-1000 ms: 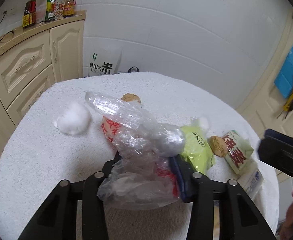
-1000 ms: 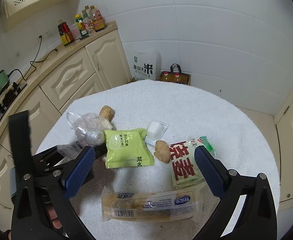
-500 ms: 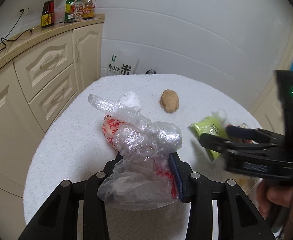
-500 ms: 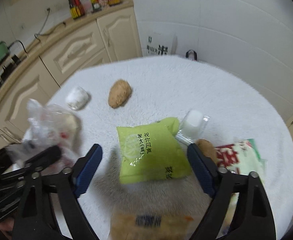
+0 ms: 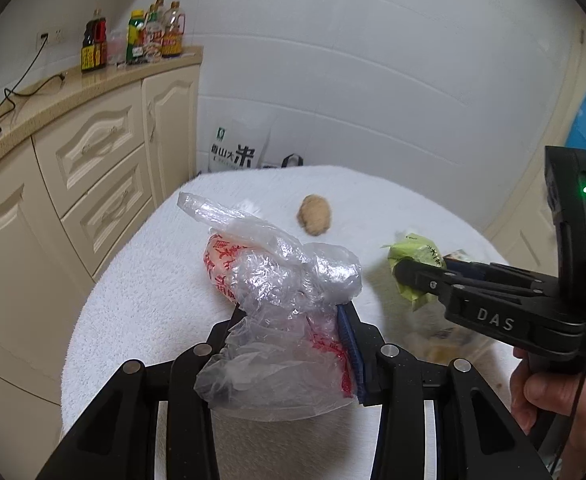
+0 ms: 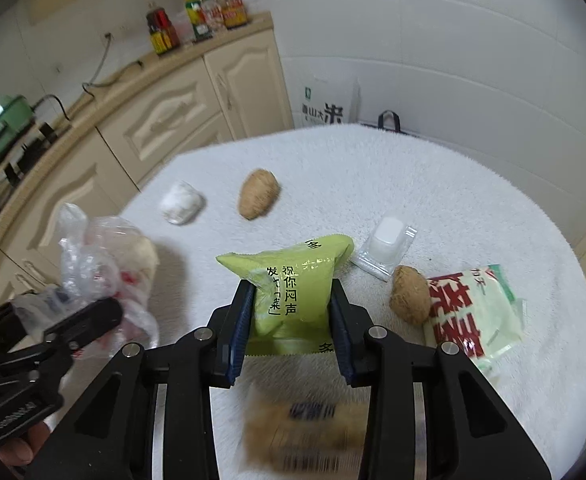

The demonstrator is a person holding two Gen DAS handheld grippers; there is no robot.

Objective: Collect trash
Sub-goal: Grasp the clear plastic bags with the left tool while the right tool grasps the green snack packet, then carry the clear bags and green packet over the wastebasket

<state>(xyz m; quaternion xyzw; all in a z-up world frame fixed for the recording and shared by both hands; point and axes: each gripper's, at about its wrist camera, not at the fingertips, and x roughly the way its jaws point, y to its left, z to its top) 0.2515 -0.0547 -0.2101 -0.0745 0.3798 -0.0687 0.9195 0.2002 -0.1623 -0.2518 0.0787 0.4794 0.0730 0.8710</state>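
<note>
White towelling table [image 6: 433, 184] is bearing brown lumps [image 6: 259, 199], a red-printed packet [image 6: 471, 312]; right gripper [image 6: 291, 322] is clenching the green packet [image 6: 293, 280], left gripper [image 5: 289, 344] is clamping the plastic bag [image 5: 281, 292].

1. The black body of the right gripper [image 5: 493, 320], seen from the left wrist camera at the right of the scene, carries the raised letters "DAS".
2. The white rice sack [image 5: 235, 148] standing against the far tiled wall shows a large black character "米" after smaller characters, with a small green logo above.
3. The lime-green foil snack packet [image 6: 293, 292] in the near middle bears black Chinese characters, among them "祝你" and "菜".
4. The pale green and red plastic packet [image 6: 469, 312] at the near right has large red characters on white; I cannot read them surely.
5. The crumpled clear plastic bag [image 5: 277, 280] has red print, unreadable.
</note>
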